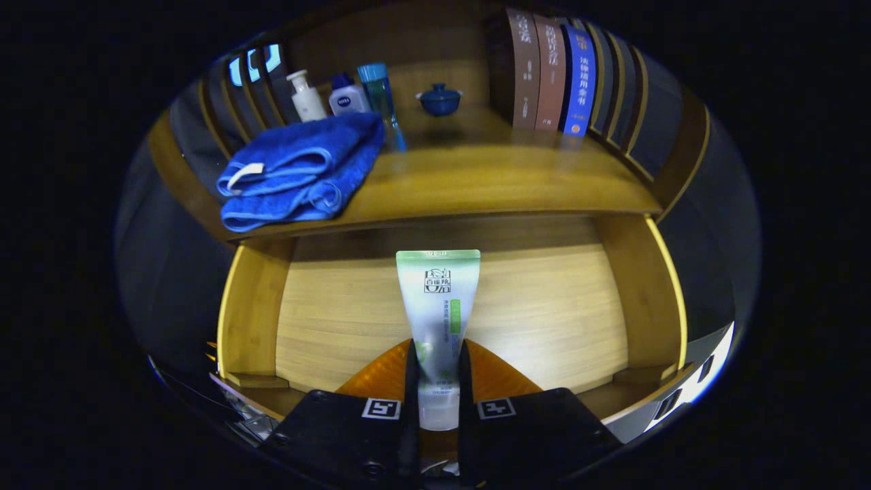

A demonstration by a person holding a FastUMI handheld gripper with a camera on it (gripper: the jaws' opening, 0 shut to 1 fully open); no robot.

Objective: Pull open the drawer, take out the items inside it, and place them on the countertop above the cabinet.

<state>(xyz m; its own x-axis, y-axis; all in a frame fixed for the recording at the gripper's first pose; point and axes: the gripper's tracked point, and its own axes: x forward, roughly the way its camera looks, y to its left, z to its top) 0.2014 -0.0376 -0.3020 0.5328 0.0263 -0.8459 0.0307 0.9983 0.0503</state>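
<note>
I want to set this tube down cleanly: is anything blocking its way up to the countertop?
The gripper is shut on the tube over the open drawer. The countertop straight ahead is bare; the blue towel lies aside.

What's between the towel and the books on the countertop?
Bare countertop in the gripper view; the teapot sits farther back. Towel, books. Fingers grip the tube.

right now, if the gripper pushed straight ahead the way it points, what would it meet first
The gripper, jaws shut on the tube, points into the open drawer. The tube's far end would probably reach the dark opening at the drawer's back, under the countertop, though depth is unclear.
</note>
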